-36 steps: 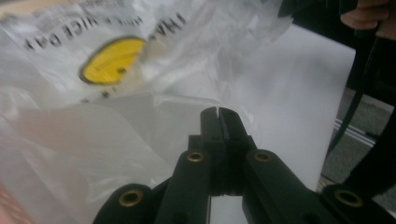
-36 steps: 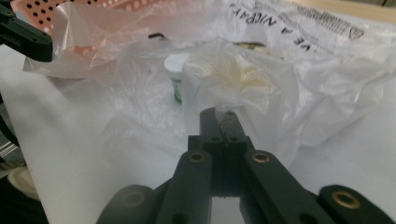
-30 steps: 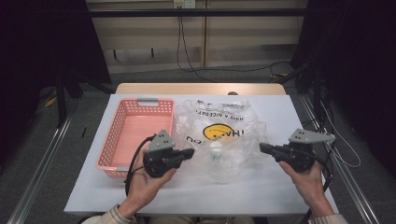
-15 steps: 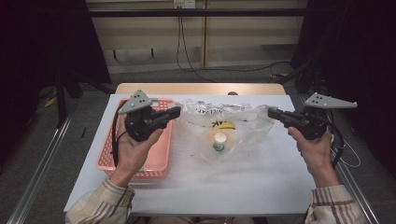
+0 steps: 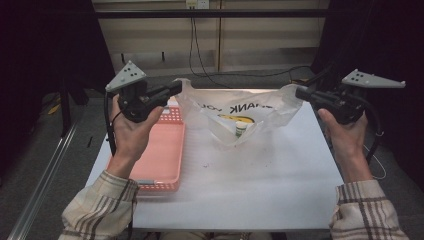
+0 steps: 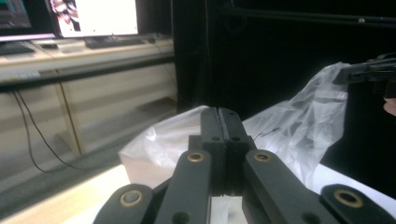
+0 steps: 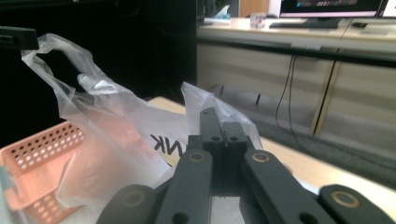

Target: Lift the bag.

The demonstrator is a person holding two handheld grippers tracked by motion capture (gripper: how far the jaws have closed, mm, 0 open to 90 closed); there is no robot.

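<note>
Both pairs of jaws are pressed tight, each pinching one handle of the thin, crinkly plastic bag (image 5: 235, 112). I see the white table (image 5: 250, 175) (flat and smooth) under it. Next comes the pink basket (image 5: 162, 150), full of little holes. I hold the see-through bag up between my left gripper (image 5: 172, 89) and right gripper (image 5: 300, 92). A small bottle (image 5: 241, 129) with a green cap sits inside.
</note>
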